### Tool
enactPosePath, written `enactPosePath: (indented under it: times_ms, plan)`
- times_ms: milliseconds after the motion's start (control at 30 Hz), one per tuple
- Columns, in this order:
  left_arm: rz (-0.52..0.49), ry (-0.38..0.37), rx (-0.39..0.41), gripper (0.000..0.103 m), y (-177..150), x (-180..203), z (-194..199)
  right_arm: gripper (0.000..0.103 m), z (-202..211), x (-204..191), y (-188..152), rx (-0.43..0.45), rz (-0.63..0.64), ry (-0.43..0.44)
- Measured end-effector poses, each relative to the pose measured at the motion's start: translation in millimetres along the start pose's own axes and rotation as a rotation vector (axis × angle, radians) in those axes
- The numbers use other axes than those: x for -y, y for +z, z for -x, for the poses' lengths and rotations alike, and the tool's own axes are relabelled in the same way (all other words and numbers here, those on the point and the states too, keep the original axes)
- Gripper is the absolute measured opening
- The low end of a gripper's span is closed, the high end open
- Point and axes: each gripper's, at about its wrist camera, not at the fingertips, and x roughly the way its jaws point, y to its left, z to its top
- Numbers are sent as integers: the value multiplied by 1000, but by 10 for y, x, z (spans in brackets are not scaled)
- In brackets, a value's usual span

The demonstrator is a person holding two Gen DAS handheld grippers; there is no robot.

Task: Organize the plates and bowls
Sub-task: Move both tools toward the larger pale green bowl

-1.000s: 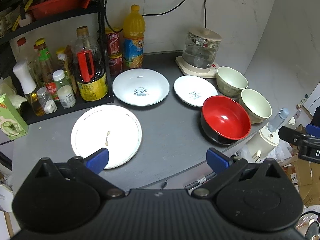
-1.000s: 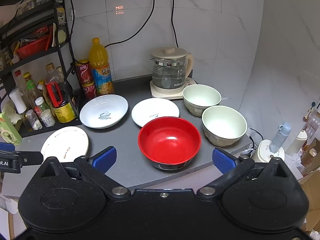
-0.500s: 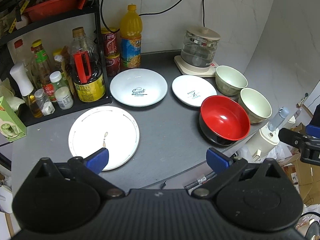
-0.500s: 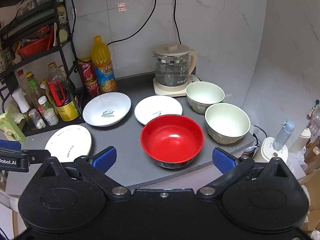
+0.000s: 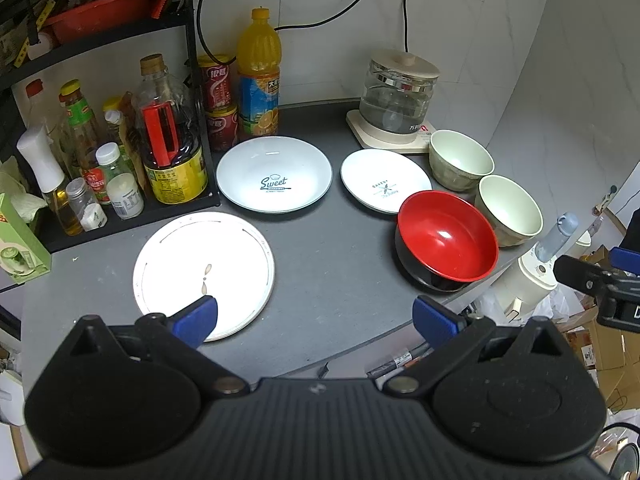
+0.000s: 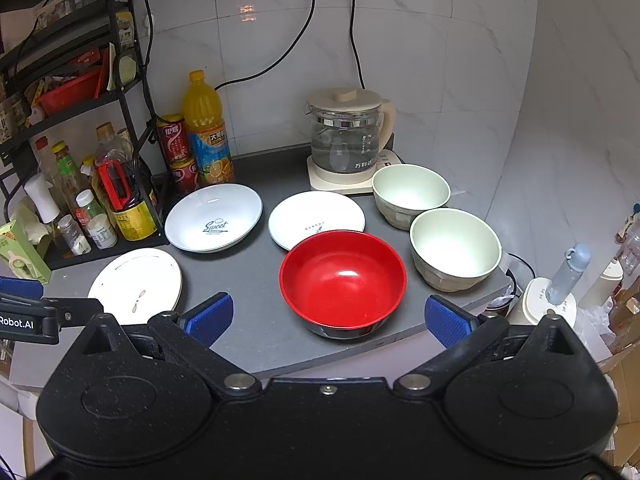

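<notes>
red bowl (image 6: pixel 342 280): glossy red inside, black outside | left tool (image 5: pixel 314 318): released | right tool (image 6: pixel 328 316): released

Plates (image 5: pixel 274 174) left, bowls (image 5: pixel 447 236) right, kettle (image 5: pixel 398 96) behind.

Glossy red bowl (image 6: pixel 342 282) on a matt grey countertop (image 6: pixel 248 276); glass kettle (image 6: pixel 345 142).

A white tiled wall (image 6: pixel 440 60) (two black plugs up top) stands behind the grey desk (image 6: pixel 256 280); a black shelf (image 6: pixel 72 100) sits left.
</notes>
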Motion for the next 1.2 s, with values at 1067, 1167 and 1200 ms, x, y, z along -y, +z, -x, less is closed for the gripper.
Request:
enactPosePath:
  times_ms: [1067,1167,1200]
  plan:
    - [57,23,-38,102,115,384,-300,103,-316,482,79,-59,0,103]
    - [63,32,-27,102,170,492,-349,103,-394,628,96,-68,3,116]
    - [64,37,-26,102,191,533,-373,103,-420,680,107,-68,4,122]
